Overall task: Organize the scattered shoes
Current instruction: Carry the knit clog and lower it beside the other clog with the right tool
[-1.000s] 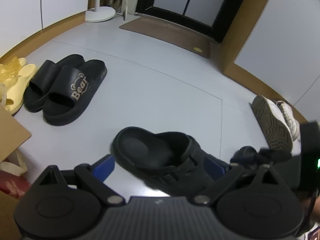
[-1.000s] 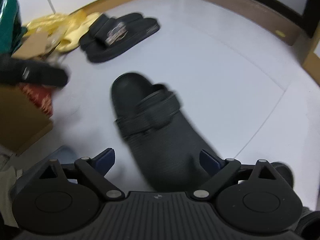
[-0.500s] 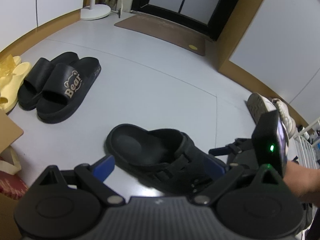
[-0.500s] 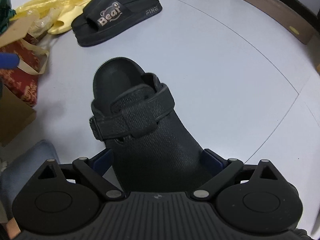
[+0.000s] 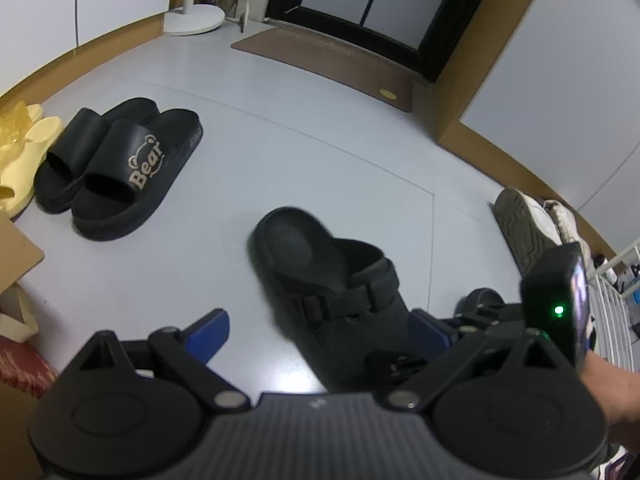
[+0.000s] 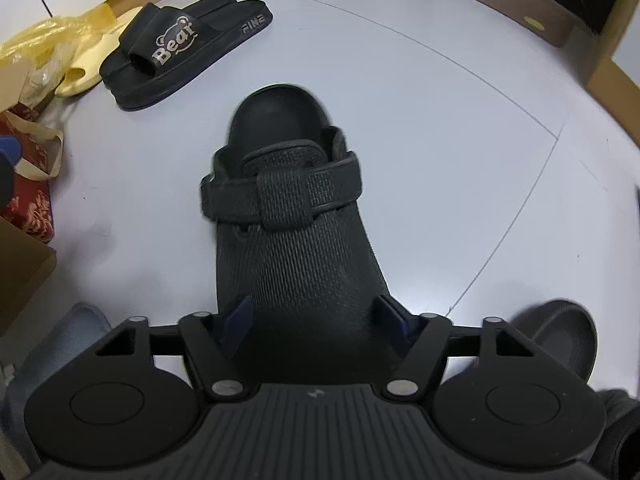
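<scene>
Across the pale grey, glossy floor (image 5: pixel 320 140) thin seams ran between large tiles, and a brown skirting board curved round below white walls. At the far left two pale yellow foam slippers (image 5: pixel 24 152) lay partly under crinkled yellow plastic, cut off by the frame edge. Just beside them sat two black platform slides printed "Bear" (image 5: pixel 116 168), side by side and touching. Farther back a white round stand base (image 5: pixel 194 20) stood by the wall, then a brown doormat (image 5: pixel 332 60) lay before a black-framed glass door. At centre the black textured clog with a buckled strap (image 6: pixel 296 216) rested on the floor, heel toward the far wall. The left gripper (image 5: pixel 320 330) hung above it with its blue-tipped jaws spread wide and nothing pressed between them. The right gripper (image 6: pixel 316 324) straddled the clog's toe end, its jaws closing, and the blue pads sat against the clog's two sides. A second dark shoe (image 6: pixel 560 336) showed at the lower right of the right wrist view, blurred and half hidden behind the gripper body, so its kind was hard to tell. At the far right a white sneaker (image 5: pixel 532 220) lay on its side with its dark tread showing; whether another lay behind it I could not tell. A bare forearm (image 5: pixel 612 384) was cut off at the edge.
</scene>
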The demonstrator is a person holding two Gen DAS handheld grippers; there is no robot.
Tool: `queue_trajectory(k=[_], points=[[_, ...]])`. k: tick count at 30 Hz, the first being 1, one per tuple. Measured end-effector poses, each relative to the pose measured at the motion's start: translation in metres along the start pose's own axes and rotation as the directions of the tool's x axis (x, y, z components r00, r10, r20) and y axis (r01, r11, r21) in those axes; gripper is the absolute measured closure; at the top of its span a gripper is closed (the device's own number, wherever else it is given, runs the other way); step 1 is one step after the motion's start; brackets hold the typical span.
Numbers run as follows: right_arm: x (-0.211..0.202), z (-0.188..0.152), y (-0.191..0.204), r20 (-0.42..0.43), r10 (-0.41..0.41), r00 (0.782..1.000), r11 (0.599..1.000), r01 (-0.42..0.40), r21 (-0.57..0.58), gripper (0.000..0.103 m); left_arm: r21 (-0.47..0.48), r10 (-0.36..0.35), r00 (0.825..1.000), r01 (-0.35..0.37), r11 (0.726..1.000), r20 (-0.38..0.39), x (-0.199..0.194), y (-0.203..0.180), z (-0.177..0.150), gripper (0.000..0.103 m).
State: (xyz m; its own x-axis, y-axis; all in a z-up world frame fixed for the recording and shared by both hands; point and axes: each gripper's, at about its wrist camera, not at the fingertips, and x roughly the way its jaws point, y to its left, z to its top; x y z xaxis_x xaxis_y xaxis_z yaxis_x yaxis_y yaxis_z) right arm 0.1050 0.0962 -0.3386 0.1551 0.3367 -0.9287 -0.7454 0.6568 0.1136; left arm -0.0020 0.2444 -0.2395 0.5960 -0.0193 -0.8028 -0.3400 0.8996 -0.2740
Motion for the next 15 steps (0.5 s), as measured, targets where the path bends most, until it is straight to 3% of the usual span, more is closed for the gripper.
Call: queue_trajectory(k=[4,5,7,8,15], points=[[-0.003,0.000,-0.004,-0.002,0.043,0.999,0.998,-0.043,0.052,0.043,0.001,0.002,1.000,-0.002,1.000,0.000,0.000,0.001,0.001,0.006],[-0.005,-0.001,-0.005,0.007,0.047,0.999,0.997,-0.048,0.058,0.041,0.002,0.002,1.000,-0.002,1.000,0.000,0.000,0.001,0.001,0.006],[-0.006,-0.002,-0.005,0.042,0.041,0.998,0.997,-0.043,0.061,0.011,0.000,0.004,1.000,-0.004,1.000,-0.001,0.000,0.002,0.000,0.006],[-0.006,-0.002,-0.005,0.058,0.037,0.998,0.997,-0.041,0.061,0.007,-0.004,0.005,1.000,-0.005,1.000,-0.002,0.001,0.003,0.000,0.006],[0.017,0.012,0.000,0.081,0.027,0.996,0.995,-0.034,0.095,0.007,-0.031,0.014,1.000,-0.014,0.999,-0.004,0.001,0.009,0.000,0.006]])
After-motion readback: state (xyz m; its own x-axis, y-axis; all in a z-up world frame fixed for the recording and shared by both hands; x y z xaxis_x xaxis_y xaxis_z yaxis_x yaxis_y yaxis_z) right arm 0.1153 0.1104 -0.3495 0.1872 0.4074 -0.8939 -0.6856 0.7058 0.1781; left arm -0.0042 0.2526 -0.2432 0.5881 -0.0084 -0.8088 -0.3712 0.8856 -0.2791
